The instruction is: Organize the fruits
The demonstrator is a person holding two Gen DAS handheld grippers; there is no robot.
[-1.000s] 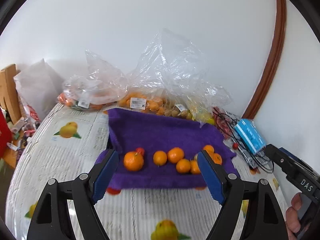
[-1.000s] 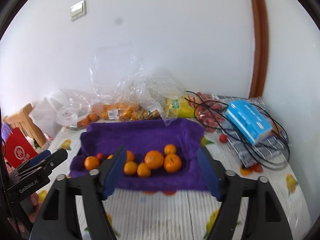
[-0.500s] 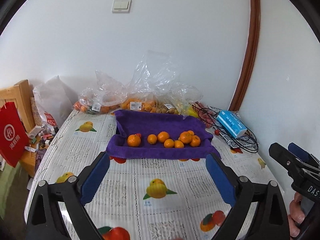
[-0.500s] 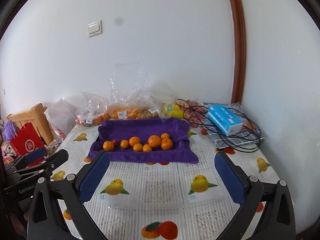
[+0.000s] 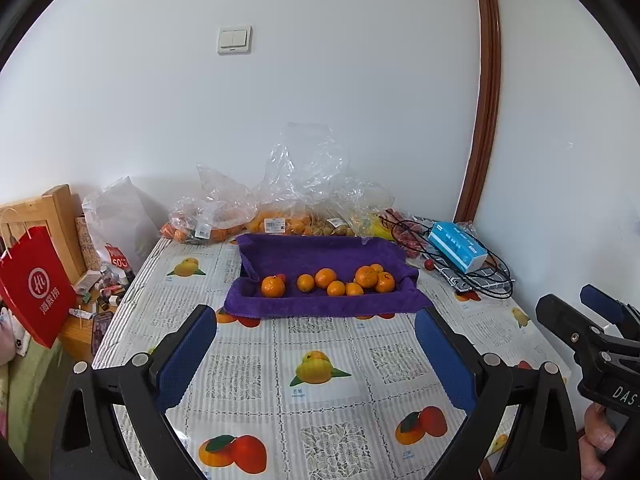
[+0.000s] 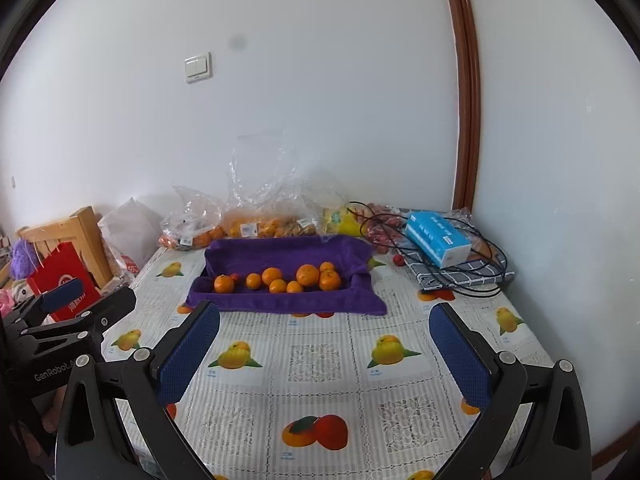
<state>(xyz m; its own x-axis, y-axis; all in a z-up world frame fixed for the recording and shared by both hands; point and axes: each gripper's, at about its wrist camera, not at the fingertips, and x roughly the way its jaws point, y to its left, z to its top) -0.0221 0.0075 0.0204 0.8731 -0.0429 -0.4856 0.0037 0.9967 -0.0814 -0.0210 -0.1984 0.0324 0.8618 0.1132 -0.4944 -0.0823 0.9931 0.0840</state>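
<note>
A tray lined with a purple towel (image 5: 320, 254) (image 6: 280, 254) stands at the far middle of the table. Several oranges (image 5: 326, 278) (image 6: 272, 276) lie in a row along its front, with one small red fruit (image 5: 281, 277) beside the leftmost orange (image 5: 273, 286). My left gripper (image 5: 316, 354) is open and empty, well short of the tray over the fruit-print tablecloth. My right gripper (image 6: 324, 354) is likewise open with nothing between its fingers. Each gripper shows at the edge of the other's view.
Clear plastic bags of fruit (image 5: 280, 216) lie behind the tray against the wall. A blue tissue pack (image 5: 458, 246) and black cables (image 5: 480, 272) sit at the far right. A red paper bag (image 5: 36, 284) and a wooden chair stand left of the table.
Both grippers have pulled back and up from the tray, so the fruit looks smaller and more tablecloth shows. Both sets of jaws have spread wider.
</note>
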